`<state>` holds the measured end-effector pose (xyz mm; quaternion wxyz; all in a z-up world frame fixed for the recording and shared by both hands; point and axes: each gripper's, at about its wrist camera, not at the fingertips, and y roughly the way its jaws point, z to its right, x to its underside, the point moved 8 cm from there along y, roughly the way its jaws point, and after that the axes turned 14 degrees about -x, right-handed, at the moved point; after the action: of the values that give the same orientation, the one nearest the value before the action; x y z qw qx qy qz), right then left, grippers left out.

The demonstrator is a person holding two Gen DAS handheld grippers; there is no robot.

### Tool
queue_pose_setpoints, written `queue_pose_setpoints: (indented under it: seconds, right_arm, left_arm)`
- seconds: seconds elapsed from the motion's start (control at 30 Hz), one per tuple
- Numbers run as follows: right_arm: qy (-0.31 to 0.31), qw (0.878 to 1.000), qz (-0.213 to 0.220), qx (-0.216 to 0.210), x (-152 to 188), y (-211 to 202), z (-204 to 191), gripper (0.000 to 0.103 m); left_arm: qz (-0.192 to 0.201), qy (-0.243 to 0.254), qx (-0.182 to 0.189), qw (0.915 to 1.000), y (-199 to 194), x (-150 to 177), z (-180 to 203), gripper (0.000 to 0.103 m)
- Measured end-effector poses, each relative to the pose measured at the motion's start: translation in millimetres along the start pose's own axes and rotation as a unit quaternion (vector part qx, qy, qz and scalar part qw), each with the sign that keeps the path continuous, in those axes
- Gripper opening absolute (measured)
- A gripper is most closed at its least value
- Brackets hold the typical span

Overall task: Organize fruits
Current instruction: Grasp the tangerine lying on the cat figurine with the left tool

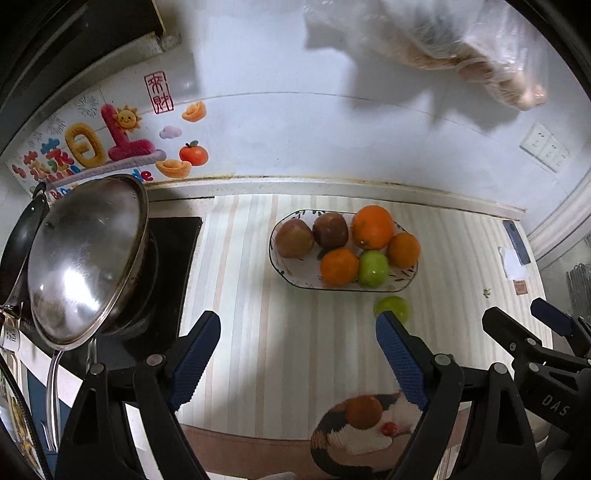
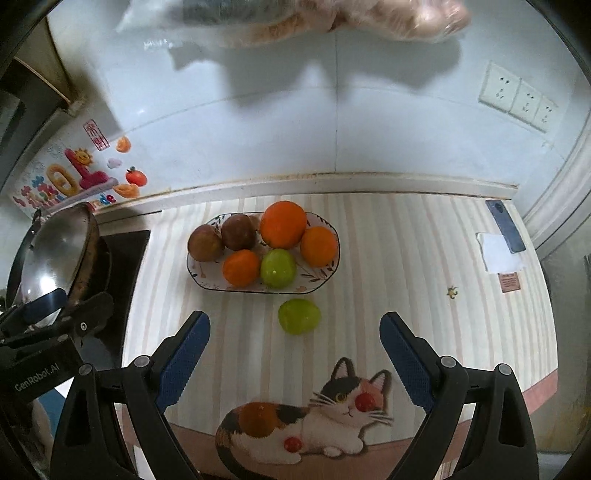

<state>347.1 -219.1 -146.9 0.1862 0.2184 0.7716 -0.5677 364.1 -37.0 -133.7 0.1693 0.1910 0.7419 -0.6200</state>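
Note:
An oval patterned plate [image 2: 325,273] on the striped counter mat holds two dark red apples, three oranges and a green apple [image 2: 277,268]. It also shows in the left wrist view [image 1: 406,275]. A loose green apple [image 2: 299,316] lies on the mat just in front of the plate; it also shows in the left wrist view [image 1: 393,308]. My right gripper [image 2: 294,332] is open and empty, with the loose apple just ahead of its fingertips. My left gripper [image 1: 297,332] is open and empty, to the left of that apple. Two small red tomatoes [image 2: 365,401] and an orange fruit [image 2: 258,419] lie on the cat picture.
A wok with a steel lid [image 1: 85,258] sits on the black stove at the left. A phone [image 2: 505,225] and white paper [image 2: 498,253] lie at the right. A plastic bag [image 2: 332,18] hangs on the wall above. The counter's front edge is near me.

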Motion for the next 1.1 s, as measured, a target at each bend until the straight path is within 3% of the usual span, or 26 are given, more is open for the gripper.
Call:
queue_pose_setpoints:
  seconds: [0.33,0.43,0.57,0.73,0.93,0.97,1.0,1.1]
  right_arm:
    - [0.014,0.999,0.027,-0.022,15.4,-37.8,5.1,0.096]
    - [0.039,0.998,0.024,-0.033,22.6,-35.7,22.4,0.097]
    - [0.074,0.997,0.004,-0.031,34.1,-22.0,56.2,0.097]
    - [0.126,0.991,-0.034,-0.022,61.3,5.9,104.9,0.097]
    - [0.156,0.985,-0.072,-0.026,92.0,38.1,135.5,0.097]
    - [0.159,0.984,-0.078,-0.026,95.1,43.1,138.2,0.097]
    - [0.161,0.983,-0.084,-0.029,98.4,48.5,140.6,0.097]
    - [0.166,0.981,-0.099,-0.037,104.0,62.3,144.9,0.097]
  left_arm:
    - [0.011,-0.002,0.015,0.9998,-20.8,15.9,10.6,0.086]
    - [-0.017,0.018,0.027,0.9993,-4.6,29.4,26.4,0.095]
    - [-0.064,0.056,0.042,0.9955,27.8,60.3,57.0,0.097]
    - [-0.139,0.111,0.048,0.9829,78.5,110.4,103.0,0.097]
    - [-0.213,0.136,0.048,0.9664,125.1,152.9,135.6,0.095]
    - [-0.264,0.163,0.091,0.9462,125.3,166.1,142.0,0.094]
    - [-0.277,0.162,0.094,0.9423,130.6,171.9,145.2,0.092]
    - [-0.293,0.162,0.094,0.9377,140.1,181.0,151.1,0.071]
